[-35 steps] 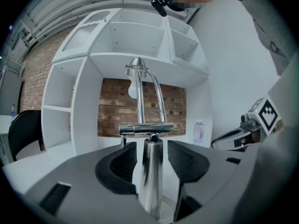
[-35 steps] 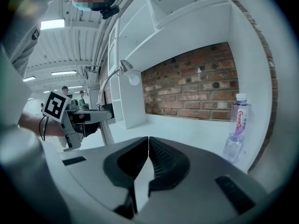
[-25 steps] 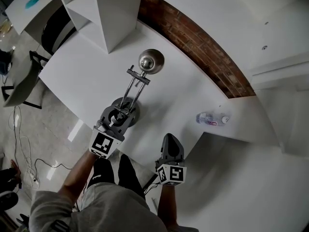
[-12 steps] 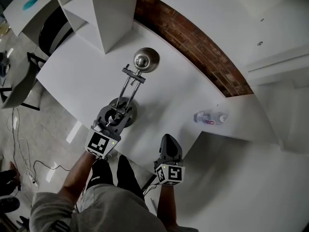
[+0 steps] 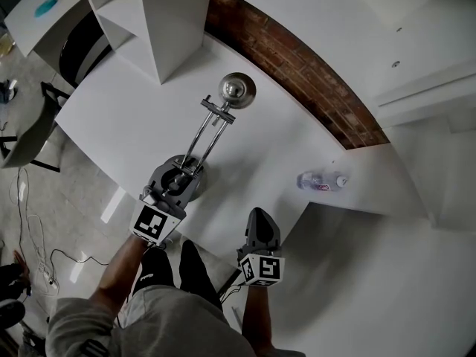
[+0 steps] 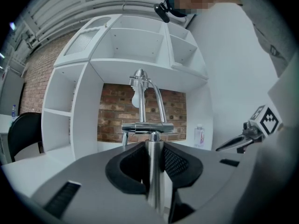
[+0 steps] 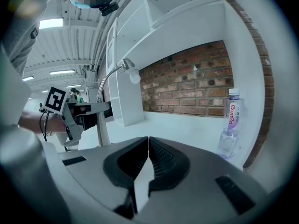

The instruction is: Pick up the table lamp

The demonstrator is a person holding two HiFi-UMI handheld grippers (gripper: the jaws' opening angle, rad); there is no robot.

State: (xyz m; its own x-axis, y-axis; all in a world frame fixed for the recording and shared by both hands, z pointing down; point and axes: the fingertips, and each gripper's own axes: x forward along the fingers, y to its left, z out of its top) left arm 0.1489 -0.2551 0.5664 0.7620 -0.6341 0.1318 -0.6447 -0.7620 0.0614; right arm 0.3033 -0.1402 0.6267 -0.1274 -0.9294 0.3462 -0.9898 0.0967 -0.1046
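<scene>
While the left hand-held gripper (image 6: 154, 160) clamps its dark pads on either side of the shiny upright post of the table lamp (image 5: 212, 129), the grip looks snug, with metal touching rubber on both sides. That's low on the post, just above the round base (image 5: 199, 190), and the base is close to the near edge of the white surface (image 5: 134, 117). Whether the base is resting there or just clear of it, I can't tell from here. Above the grip, the lamp's twin chrome arms run up and away to a crossbar, then on to the rounded head (image 5: 236, 90), with a pale bulb showing beneath it in the left gripper view.

Over on the other side, the right hand-held gripper (image 5: 261, 214) hangs off the surface's near edge, well apart from the lamp, its jaws pressed together with nothing between them. Beyond it, a clear water bottle (image 5: 321, 182) lies on its side, far to the right of the lamp.

Further out, a white shelf unit (image 5: 171, 21) stands at the back left, a brick wall (image 5: 297, 58) runs behind the surface, and a black chair (image 5: 82, 43) sits off to the left.
</scene>
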